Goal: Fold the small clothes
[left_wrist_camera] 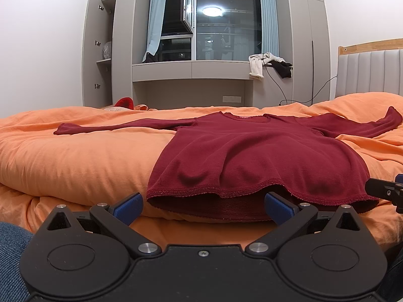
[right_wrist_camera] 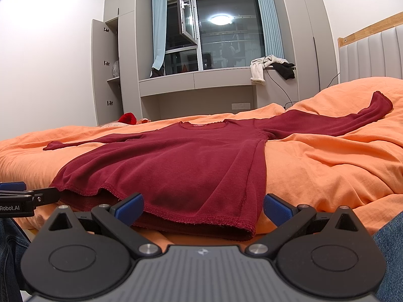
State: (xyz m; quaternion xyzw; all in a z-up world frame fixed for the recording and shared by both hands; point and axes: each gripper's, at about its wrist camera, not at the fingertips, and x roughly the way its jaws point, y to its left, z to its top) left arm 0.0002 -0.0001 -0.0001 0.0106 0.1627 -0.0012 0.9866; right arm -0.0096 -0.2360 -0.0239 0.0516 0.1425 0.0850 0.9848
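Note:
A dark red long-sleeved shirt [left_wrist_camera: 252, 151] lies flat on the orange bedcover, sleeves spread out to both sides, hem toward me. It also shows in the right wrist view [right_wrist_camera: 176, 166]. My left gripper [left_wrist_camera: 203, 207] is open, its blue pads wide apart just in front of the left part of the hem. My right gripper [right_wrist_camera: 203, 209] is open, its pads on either side of the hem's right corner. Each gripper's side shows at the edge of the other's view: the right gripper [left_wrist_camera: 385, 191] and the left gripper [right_wrist_camera: 22, 196]. Neither holds anything.
The orange bedcover [left_wrist_camera: 75, 161] is rumpled and slopes up to the right toward a padded headboard [left_wrist_camera: 370, 73]. Beyond the bed stand grey cabinets, a window ledge with clothes [left_wrist_camera: 269, 63] and a red item [left_wrist_camera: 124, 102]. Denim-clad legs [right_wrist_camera: 390, 251] are beside the grippers.

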